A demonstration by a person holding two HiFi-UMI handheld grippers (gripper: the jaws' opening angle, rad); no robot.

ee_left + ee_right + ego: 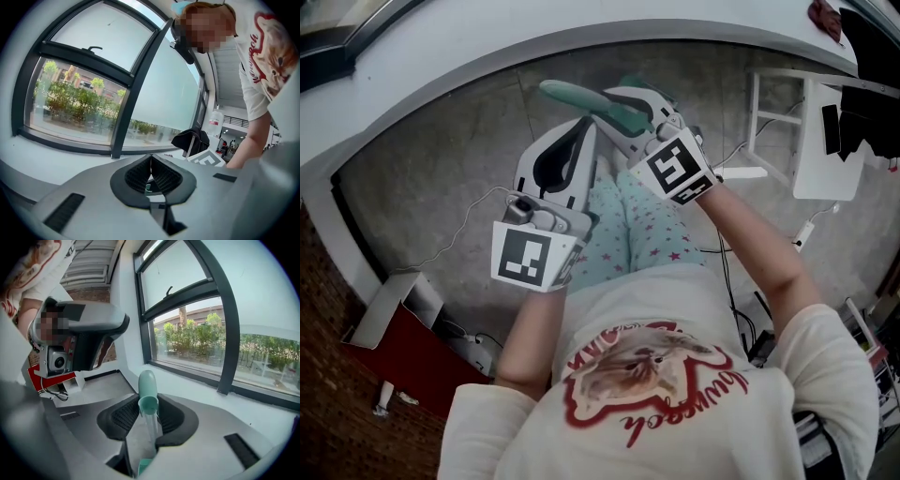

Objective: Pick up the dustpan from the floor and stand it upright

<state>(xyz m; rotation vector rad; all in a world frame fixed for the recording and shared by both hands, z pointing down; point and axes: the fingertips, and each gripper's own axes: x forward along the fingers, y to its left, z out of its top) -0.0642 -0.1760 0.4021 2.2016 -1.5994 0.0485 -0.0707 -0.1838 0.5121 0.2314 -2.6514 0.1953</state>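
Window (197, 333) behind, right hand-held gripper (149, 414) clamps the dustpan handle (147, 385); left hand-held gripper (151, 174) fully closed.

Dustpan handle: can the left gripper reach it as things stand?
Probably yes. The dustpan handle sticks out past the right gripper, whose jaws clamp it, and the left gripper sits close beside with nothing between. Its jaws are together, though, so they'd need opening first.

Jaws of left gripper (151, 158) meet, jaws of right gripper (149, 405) clamp.
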